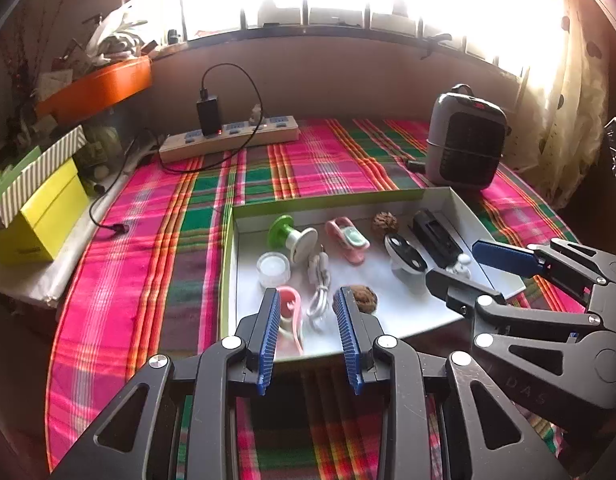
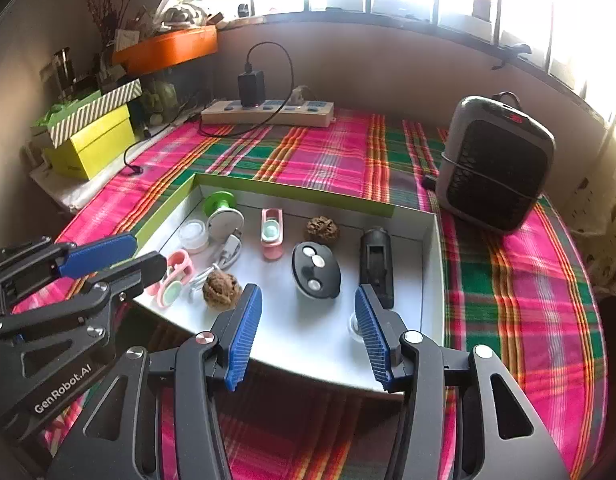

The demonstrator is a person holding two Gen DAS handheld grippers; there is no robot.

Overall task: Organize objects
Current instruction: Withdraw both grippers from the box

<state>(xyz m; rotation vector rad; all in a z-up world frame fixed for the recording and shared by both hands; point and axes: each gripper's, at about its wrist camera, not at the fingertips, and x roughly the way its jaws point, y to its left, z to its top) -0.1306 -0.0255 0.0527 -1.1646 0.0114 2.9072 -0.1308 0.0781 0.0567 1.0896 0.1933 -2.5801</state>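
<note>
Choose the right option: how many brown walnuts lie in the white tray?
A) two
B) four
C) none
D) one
A: two walnuts lie in the tray, the near walnut beside the white cable, the far walnut toward the tray's back wall.

Left black two-finger gripper with blue ribbed pads (image 1: pixel 308 332): I'm holding it open, fingers spread, gripping nothing.
Right black two-finger gripper with blue pads (image 2: pixel 308 332): I'm holding it open wider, empty.
</note>
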